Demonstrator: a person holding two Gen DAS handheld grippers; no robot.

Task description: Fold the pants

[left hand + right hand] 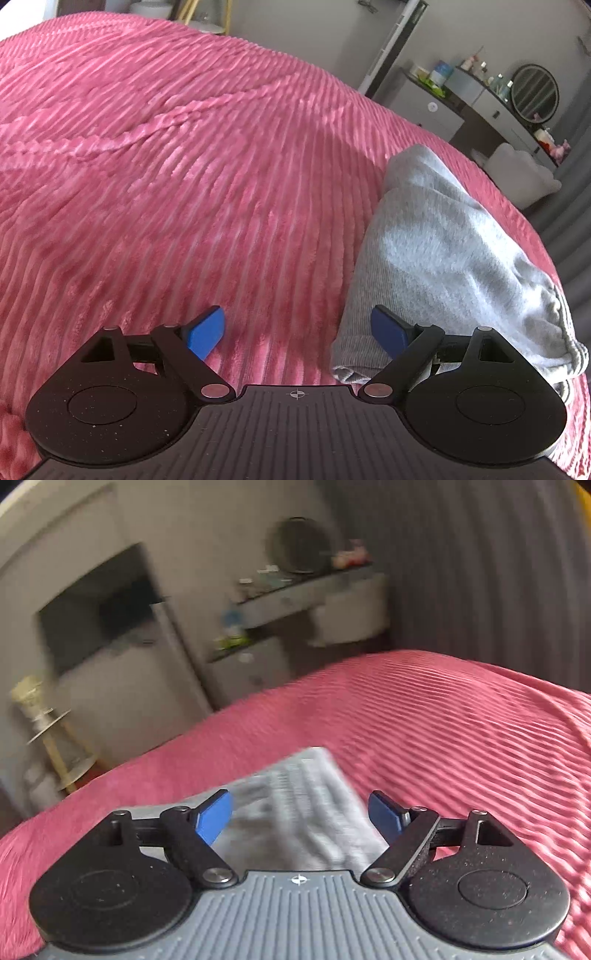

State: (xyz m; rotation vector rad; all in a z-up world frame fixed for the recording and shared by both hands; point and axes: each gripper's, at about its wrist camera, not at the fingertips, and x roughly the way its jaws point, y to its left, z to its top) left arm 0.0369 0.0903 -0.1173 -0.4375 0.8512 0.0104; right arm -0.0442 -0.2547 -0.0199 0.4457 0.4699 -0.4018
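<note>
Left wrist view is looking down over a bed spread with a pink ribbed plush blanket, and the grey knitted pants are lying on it as a compact bundle toward the right, near the bed's edge. The bundle is showing stacked layers and a gathered waistband or cuff at its lower right, so the folding is probably far along or done. The left gripper is hovering with its blue-padded fingers standing wide apart and holding nothing; the right-hand pad is appearing over the bundle's near left corner, though contact cannot be confirmed. Keeping them spread here is likely leaving the fabric undisturbed while staying ready to press or tidy an edge.

Right wrist view is heavily blurred, which fits a hand in motion. The right gripper is pointing across the same pink blanket toward the blurred dresser with a round mirror beyond the bed. Its blue fingers are spread apart, and the grey pants are lying below and between them, apparently flat on the bed rather than pinched; the pads are not pressing on the cloth. That placement suggests the garment is being left to rest where it was set, its folded shape kept by the soft blanket's grip beneath it.
</note>
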